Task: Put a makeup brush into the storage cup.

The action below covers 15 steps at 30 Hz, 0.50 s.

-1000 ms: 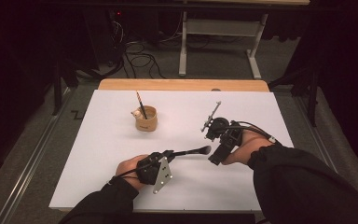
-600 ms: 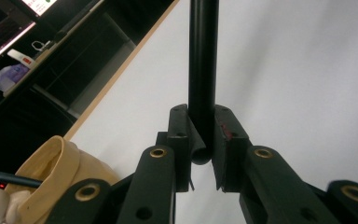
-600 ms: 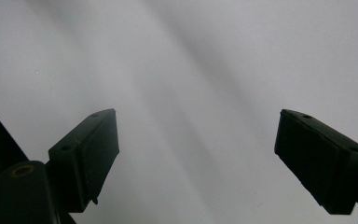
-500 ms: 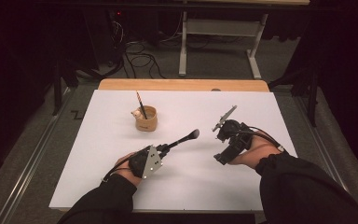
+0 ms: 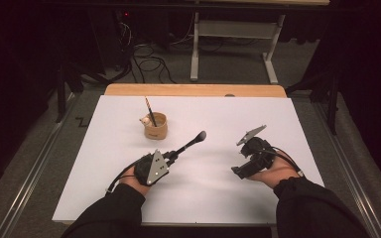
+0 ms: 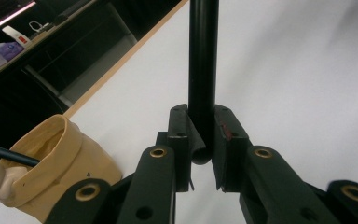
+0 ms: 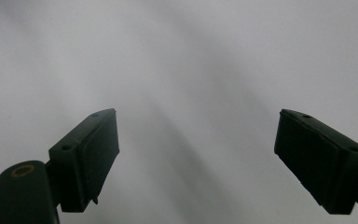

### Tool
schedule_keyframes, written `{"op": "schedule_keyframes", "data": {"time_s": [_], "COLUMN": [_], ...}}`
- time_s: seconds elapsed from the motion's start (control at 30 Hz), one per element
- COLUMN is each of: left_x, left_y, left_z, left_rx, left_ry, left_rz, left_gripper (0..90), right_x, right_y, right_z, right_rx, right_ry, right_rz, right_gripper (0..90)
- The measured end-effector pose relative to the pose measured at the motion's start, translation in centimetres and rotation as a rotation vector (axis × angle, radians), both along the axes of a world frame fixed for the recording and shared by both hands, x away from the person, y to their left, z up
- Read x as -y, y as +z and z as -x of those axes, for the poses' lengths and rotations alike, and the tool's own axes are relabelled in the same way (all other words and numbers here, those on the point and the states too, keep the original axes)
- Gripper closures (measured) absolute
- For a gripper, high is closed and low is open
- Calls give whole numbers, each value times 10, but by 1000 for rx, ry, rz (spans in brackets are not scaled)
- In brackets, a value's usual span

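Across the middle of the high view lies our white table point(image 5: 203, 193), and left of centre on it stands the tan cup point(image 5: 156, 126) with a pencil point(image 5: 150, 110) leaning inside. Our left gripper point(image 5: 172, 156), lower left of centre, clamps the black pen point(image 5: 192, 141) by its very end (the left gripper view shows how little is caught), shaft angling up toward the right. Our right gripper point(image 7: 196, 154) is spread wide and empty over bare table. We judge the pen may pivot or slip, or nudge the cup.
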<state>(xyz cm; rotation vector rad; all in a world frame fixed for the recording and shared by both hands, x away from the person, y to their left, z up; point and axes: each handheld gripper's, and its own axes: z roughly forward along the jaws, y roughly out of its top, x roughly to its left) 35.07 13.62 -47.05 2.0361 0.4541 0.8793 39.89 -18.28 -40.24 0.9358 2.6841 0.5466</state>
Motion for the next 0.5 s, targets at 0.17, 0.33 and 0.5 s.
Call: {"op": "schedule_keyframes", "data": {"time_s": [0.17,0.33,0.5], "left_x": [0,-2,-3], "left_y": [-1,-1,-2], "left_z": [-1,-3,-4], "left_rx": [-11,-27,-40], "left_ry": [0,8,16], "left_rz": [5,23,37], "left_gripper": [792,792,792], "right_x": [10,20,28], "right_y": [-17,-33,-46], "right_z": [-1,-2,-2], "right_rx": [29,67,123], "right_ry": [-28,-63,-100], "right_rz": [-38,-101,-171], "right_gripper": [151,152,151]}}
